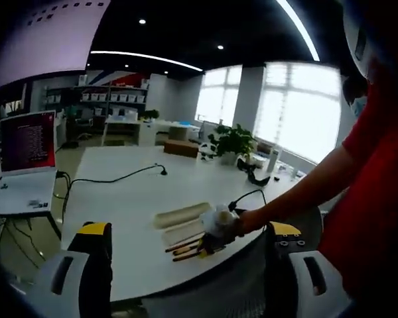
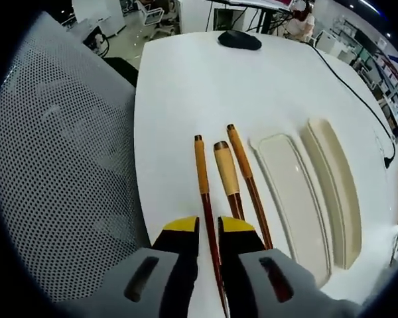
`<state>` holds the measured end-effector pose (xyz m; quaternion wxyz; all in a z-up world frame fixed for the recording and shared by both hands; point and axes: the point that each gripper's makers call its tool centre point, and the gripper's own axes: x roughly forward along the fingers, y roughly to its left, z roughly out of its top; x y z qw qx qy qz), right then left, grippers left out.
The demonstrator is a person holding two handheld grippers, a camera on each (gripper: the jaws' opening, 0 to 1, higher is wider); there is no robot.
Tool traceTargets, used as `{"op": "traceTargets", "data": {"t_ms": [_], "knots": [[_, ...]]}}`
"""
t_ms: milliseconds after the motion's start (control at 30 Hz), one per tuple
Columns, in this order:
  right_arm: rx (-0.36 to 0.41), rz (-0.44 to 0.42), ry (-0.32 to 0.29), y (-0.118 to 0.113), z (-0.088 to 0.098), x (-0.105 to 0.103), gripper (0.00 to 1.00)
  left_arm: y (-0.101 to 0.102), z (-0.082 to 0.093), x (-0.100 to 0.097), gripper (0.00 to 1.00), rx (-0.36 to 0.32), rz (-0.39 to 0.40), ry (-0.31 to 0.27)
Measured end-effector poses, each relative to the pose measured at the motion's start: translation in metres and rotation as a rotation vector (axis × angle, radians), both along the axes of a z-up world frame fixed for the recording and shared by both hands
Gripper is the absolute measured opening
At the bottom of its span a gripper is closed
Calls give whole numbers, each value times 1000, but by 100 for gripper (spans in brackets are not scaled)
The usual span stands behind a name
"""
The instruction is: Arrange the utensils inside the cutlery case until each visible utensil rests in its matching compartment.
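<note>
Three brown utensils with lighter handles lie side by side on the white table [image 2: 179, 86]: a left chopstick [image 2: 200, 173], a middle piece [image 2: 227, 177] and a right chopstick [image 2: 244, 162]. My right gripper [image 2: 208, 226] has its yellow-tipped jaws drawn in tight on the left chopstick, which runs back between them. Right of the utensils the cream cutlery case [image 2: 288, 192] lies open, its lid [image 2: 333, 182] alongside. From the left gripper view I see the case [image 1: 183, 216], the utensils [image 1: 184, 248] and a gloved hand holding the right gripper [image 1: 209, 244]. My left gripper [image 1: 189, 230] hangs wide open, off the table.
A mesh chair back [image 2: 60, 165] stands against the table's near edge [image 1: 205, 285]. A black cable [image 1: 119, 177] crosses the table. A potted plant [image 1: 233, 140] and a laptop [image 1: 26, 142] stand farther off. A person's red sleeve [image 1: 371, 172] is on the right.
</note>
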<state>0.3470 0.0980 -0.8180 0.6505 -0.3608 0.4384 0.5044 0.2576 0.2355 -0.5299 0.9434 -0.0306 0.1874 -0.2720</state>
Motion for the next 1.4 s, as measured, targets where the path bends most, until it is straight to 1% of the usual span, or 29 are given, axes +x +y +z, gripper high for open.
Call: {"op": "traceTargets", "data": {"t_ms": [67, 100, 167, 267, 300, 333, 367, 433, 467, 500, 533, 567, 633, 667, 733, 800, 833, 867, 900, 1000, 1033, 1100, 1133, 1167, 1200, 1267, 1300, 1333, 1400], "knots": [[13, 21, 16, 2, -1, -3, 6, 4, -1, 0, 98, 13, 5, 1], [6, 32, 21, 2, 0, -3, 6, 6, -1, 1, 98, 13, 9, 0], [-29, 46, 54, 1, -1, -3, 6, 11, -2, 3, 98, 9, 20, 2], [-103, 68, 64, 2, -3, 0, 3, 16, -2, 8, 97, -6, 32, 1], [-119, 51, 68, 2, -3, 2, 2, 17, -3, 9, 97, -5, 34, 4], [-142, 0, 96, 1, -5, 1, 2, 18, -4, 9, 96, -2, 32, 16], [-148, -16, 104, 1, -5, 1, 2, 18, -5, 9, 96, 0, 25, 23], [-168, 23, 115, 3, -5, 2, 2, 15, -7, 7, 96, 16, -12, 39], [-175, 38, 113, 3, -6, 2, 2, 12, -8, 7, 96, 43, -42, 45], [-175, 44, 113, 2, -5, 2, 2, 12, -9, 7, 96, 53, -52, 47], [-177, 42, 118, 2, -5, 1, 2, 10, -9, 10, 95, 79, -68, 46], [-175, 24, 125, 1, -5, 2, 2, 9, -8, 13, 95, 85, -70, 42], [-171, 21, 122, 1, -6, 1, 2, 5, -5, 19, 95, 75, -70, 35], [-169, 37, 113, 1, -6, 0, 2, 1, -2, 22, 95, 58, -77, 30], [-181, 98, 82, 2, -6, -1, 2, -5, -1, 23, 94, 49, -91, 34], [-185, 102, 73, 3, -5, -2, 2, -13, 0, 18, 94, 59, -134, 31], [-190, 94, 74, 3, -5, -1, 2, -14, -1, 14, 94, 96, -164, 17], [-193, 67, 86, 3, -6, 1, 2, -14, -3, 13, 94, 125, -173, 13], [-191, 54, 95, 2, -6, 1, 2, -14, -6, 10, 94, 151, -181, 20], [-180, 30, 122, 2, -6, 2, 2, -14, -6, 11, 94, 141, -175, 26], [-176, 15, 131, 2, -6, 2, 2, -14, -3, 13, 94, 116, -162, 22], [-165, 7, 130, 1, -5, 1, 2, -13, -4, 14, 94, 117, -146, 27], [-156, 22, 119, 1, -5, 0, 2, -13, -5, 15, 93, 119, -139, 28], [-143, 85, 91, 3, -5, 0, 2, -13, -5, 15, 93, 120, -136, 27], [-139, 115, 83, 3, -4, -1, 2, -13, -5, 15, 92, 120, -133, 18], [-138, 89, 98, 2, -5, -1, 2, -12, -6, 11, 90, 122, -133, 15], [-123, 34, 129, 3, -5, -1, 2, -12, -8, 8, 90, 127, -145, 21], [-120, 32, 128, 3, -5, 1, 2, -11, -13, 2, 89, 148, -165, 35], [-126, 52, 112, 3, -4, -1, 2, -9, -18, -4, 89, 163, -182, 44]]}}
